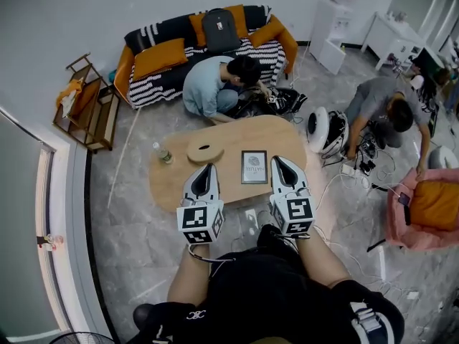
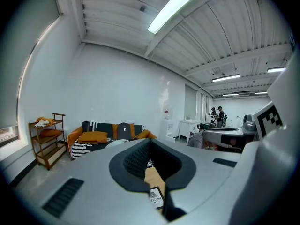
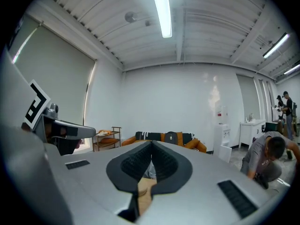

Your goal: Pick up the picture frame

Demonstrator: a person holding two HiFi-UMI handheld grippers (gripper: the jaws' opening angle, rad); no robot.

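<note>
The only print I can read stands on the picture frame (image 2: pixel 156 198) that lies on the table (image 1: pixel 172 181). In my left gripper view the card inside it shows "OF" above "NATU", and the rest is cut off. In the head view the same card, on the table's near half, bears a round emblem with lines of print under it, too small to read. Over the table's near edge, the left cube (image 1: pixel 199 217) and the right cube (image 1: pixel 294 213) carry black-and-white square markers, with no letters or numbers.

Wooden table (image 1: pixel 233 131); on it picture frame (image 1: pixel 254 167), bottle (image 1: pixel 163 153), oval board (image 1: pixel 205 150)
</note>
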